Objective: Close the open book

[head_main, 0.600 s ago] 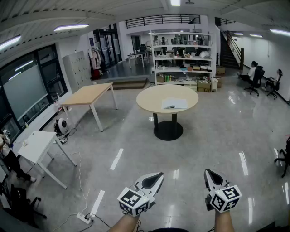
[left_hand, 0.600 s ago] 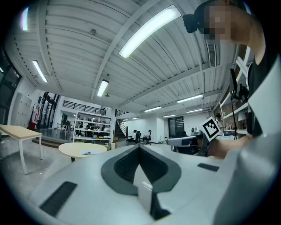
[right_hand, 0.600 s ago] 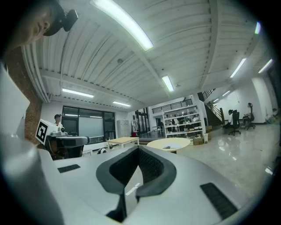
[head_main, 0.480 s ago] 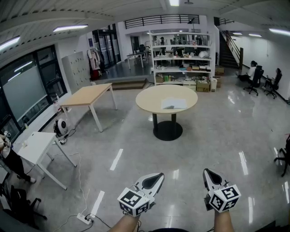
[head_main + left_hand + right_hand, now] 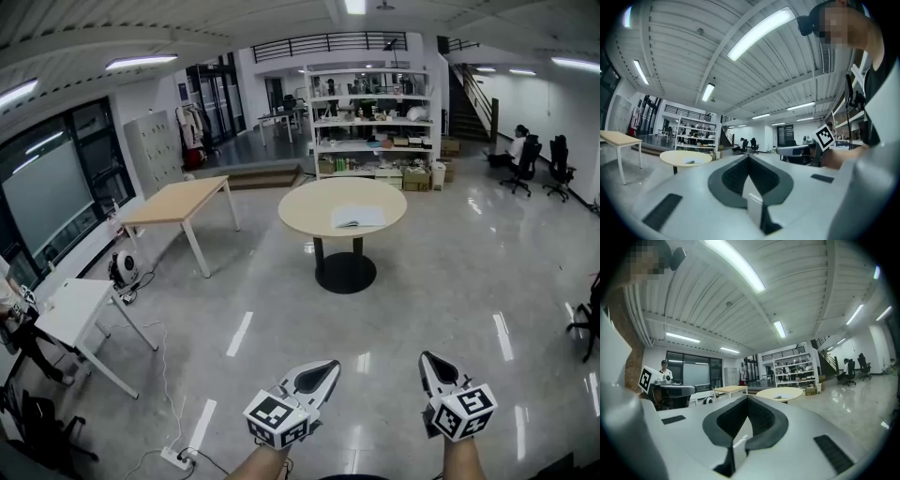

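The open book (image 5: 358,217) lies flat on a round, pale tabletop (image 5: 314,208) just above the middle of the head view, with its pages facing up. It sits right of the tabletop's centre. The tabletop stands on a single dark pedestal on the glossy floor (image 5: 422,291).

Both grippers are at the bottom edge of that view, well apart from the book, with a wide stretch of floor between. The left gripper (image 5: 324,369) is at lower centre and the right gripper (image 5: 432,366) at lower right. Each one points level towards the tabletop, with its marker cube nearest the camera.

In the left gripper view the jaws are pressed together to a single point, with nothing between them. The round tabletop and book show small at the left of that view, beyond the tips. In the right gripper view the jaws also meet tip to tip and are empty, and the round tabletop lies straight ahead in the distance.

A rectangular wooden table (image 5: 178,199) stands left of the round one, and a small white table (image 5: 67,307) is at the left edge. White shelving (image 5: 375,122) full of goods rises behind the book. A person (image 5: 516,145) sits at the upper right near a staircase (image 5: 473,89). A power strip (image 5: 174,457) lies on the floor at lower left.
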A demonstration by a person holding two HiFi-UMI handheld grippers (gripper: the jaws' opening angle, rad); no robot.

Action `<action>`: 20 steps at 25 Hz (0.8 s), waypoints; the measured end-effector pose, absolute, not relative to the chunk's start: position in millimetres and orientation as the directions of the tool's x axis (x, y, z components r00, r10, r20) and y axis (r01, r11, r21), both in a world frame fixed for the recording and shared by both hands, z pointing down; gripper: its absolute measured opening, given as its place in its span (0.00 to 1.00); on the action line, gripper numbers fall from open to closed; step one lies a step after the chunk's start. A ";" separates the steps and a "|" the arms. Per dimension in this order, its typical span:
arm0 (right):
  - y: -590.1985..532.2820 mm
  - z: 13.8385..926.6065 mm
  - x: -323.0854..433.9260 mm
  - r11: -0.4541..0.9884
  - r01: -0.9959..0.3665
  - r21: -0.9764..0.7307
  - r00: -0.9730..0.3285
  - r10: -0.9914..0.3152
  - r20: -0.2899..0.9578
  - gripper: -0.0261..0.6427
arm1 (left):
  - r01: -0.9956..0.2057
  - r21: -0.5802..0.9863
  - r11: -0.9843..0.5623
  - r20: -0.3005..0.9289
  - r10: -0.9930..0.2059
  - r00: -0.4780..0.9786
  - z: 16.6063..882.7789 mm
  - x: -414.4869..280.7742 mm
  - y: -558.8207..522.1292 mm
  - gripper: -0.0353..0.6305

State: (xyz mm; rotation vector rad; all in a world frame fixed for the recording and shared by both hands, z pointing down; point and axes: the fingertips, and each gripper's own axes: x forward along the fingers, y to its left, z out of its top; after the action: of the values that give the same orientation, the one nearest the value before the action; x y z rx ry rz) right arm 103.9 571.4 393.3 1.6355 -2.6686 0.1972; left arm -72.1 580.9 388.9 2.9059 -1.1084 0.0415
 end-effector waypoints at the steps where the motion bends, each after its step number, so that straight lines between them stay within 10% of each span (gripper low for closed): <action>1: 571.9 394.0 102.9 0.446 -0.889 -0.103 -0.454 -0.888 0.072 0.04 | -0.666 0.021 -0.746 0.036 -0.665 0.746 390.1 -73.9 581.3 0.04; 20: 531.3 400.7 43.2 0.432 -0.894 -0.120 -0.441 -0.895 0.068 0.04 | -0.634 0.054 -0.772 0.051 -0.632 0.774 407.9 -132.4 547.6 0.04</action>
State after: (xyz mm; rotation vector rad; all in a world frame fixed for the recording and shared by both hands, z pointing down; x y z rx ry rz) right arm 43.2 531.3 400.7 1.6637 -2.6625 0.2171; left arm -132.4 547.6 407.9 2.8940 -1.0335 0.0459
